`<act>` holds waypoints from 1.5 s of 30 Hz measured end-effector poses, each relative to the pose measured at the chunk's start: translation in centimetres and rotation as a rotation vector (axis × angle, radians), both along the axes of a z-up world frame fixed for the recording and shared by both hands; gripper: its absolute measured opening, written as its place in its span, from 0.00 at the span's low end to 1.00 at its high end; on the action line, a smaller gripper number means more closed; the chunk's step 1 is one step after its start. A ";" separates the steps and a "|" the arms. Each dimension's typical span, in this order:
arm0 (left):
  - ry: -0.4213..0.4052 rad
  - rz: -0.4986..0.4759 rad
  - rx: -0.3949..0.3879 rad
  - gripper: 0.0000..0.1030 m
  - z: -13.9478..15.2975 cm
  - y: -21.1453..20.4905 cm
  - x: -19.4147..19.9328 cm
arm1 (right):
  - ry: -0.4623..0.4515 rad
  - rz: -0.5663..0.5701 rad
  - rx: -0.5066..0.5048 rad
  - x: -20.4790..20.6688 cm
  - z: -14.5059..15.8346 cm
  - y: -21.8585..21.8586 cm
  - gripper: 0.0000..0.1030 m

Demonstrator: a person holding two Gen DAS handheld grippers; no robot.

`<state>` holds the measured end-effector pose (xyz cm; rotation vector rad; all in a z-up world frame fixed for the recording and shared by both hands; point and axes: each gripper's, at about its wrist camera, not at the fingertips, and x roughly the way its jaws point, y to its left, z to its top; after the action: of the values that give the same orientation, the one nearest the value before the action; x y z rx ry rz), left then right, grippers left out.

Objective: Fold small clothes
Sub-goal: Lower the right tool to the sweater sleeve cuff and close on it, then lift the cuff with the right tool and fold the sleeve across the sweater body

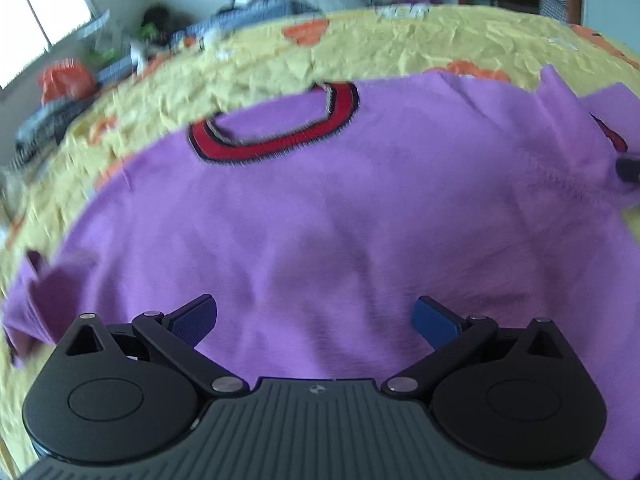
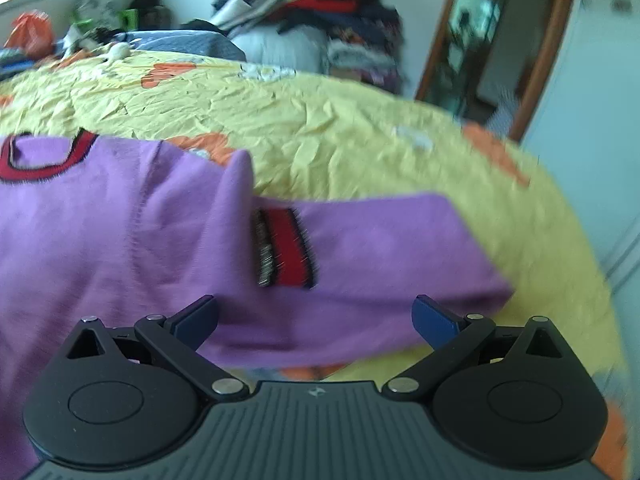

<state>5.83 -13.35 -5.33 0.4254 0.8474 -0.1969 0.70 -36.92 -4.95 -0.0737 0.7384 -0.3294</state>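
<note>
Cluttered bedroom, yellow bedspread [image 1: 400, 44] with purple sweater [image 1: 320, 208] spread flat on it, right sleeve [image 2: 380, 248] doubled back, left gripper [image 1: 315, 318] and right gripper [image 2: 316, 318] both spread wide holding nothing; fuzzy knit could bunch or slip if pinched shallow.

Soft window daylight, motion-blurred fisheye edges

Both wrist views sit low and close over the sweater [image 1: 320, 208] [image 2: 120, 220], facing across bed [image 1: 440, 44] [image 2: 340, 128]; both share its collar [image 1: 276, 120] [image 2: 44, 160].
</note>
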 end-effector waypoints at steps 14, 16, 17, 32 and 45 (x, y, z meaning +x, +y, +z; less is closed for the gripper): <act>0.131 0.147 -0.262 1.00 -0.9 6.2 2.1 | -0.025 0.171 -0.126 1.8 -1.2 -3.4 1.00; 0.091 0.147 -0.279 1.00 -1.1 6.6 1.4 | -0.018 0.190 -0.129 2.0 -1.3 -3.6 0.99; 0.070 0.129 -0.264 1.00 -1.2 6.5 0.9 | -0.010 0.209 -0.128 2.1 -1.3 -3.5 0.92; 0.050 0.094 -0.277 1.00 -1.6 7.1 0.1 | 0.001 0.345 -0.018 3.8 -1.0 -3.0 0.29; 0.084 0.072 -0.412 1.00 -0.4 10.6 -0.3 | -0.166 0.126 0.142 0.3 3.6 -10.2 0.07</act>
<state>5.51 -2.77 -5.72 0.0014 0.8774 -0.3166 0.98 -47.09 -1.35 0.0410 0.5879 -0.1603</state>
